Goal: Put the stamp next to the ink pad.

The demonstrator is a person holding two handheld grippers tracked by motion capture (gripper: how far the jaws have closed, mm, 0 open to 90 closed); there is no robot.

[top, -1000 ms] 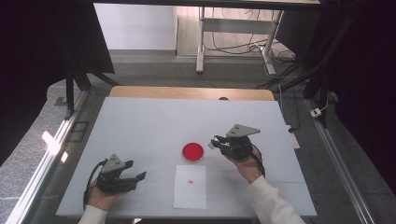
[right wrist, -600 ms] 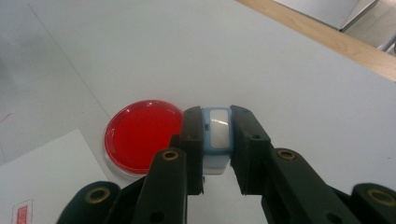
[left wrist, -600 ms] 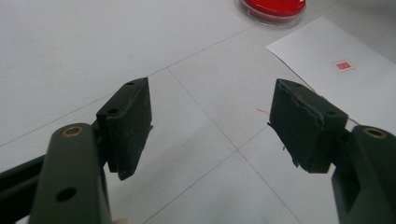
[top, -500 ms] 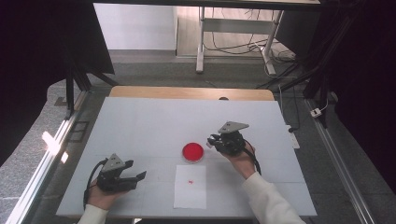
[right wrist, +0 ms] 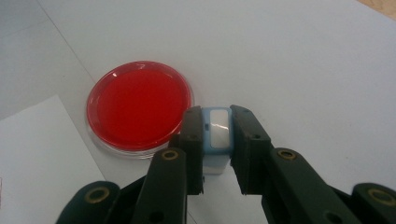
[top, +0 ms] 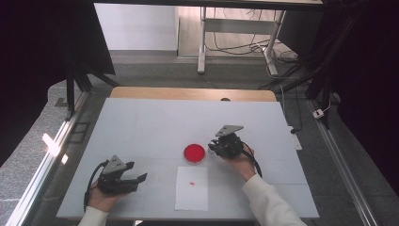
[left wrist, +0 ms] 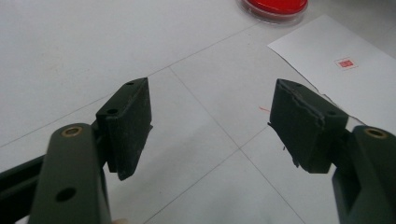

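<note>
Your right gripper (right wrist: 215, 154) has its two black jaws pressed against the sides of a small light-blue stamp (right wrist: 217, 140), which stands between the pads with its pale top window facing the camera. Just past the fingertips and to their left in the right gripper view lies the round red ink pad (right wrist: 139, 108) in its clear dish, close to the stamp; whether the two touch is not clear. Nearer you on that same side, the corner of a white sheet of paper (right wrist: 37, 154) shows on the table (right wrist: 303, 56).

From above, your right gripper (top: 217, 146) sits just beside the red ink pad (top: 194, 153), and the paper (top: 192, 187) lies just on your side of the pad, bearing a small red mark (top: 192, 182).

Your left gripper (left wrist: 210, 126) has its jaws spread wide with nothing between them, low over bare table. Beyond its right fingertip lie the paper (left wrist: 345, 79) with its red mark (left wrist: 345, 63) and, farther off, the ink pad (left wrist: 275, 7). In the high view your left gripper (top: 136, 179) is well apart from the right one.
</note>
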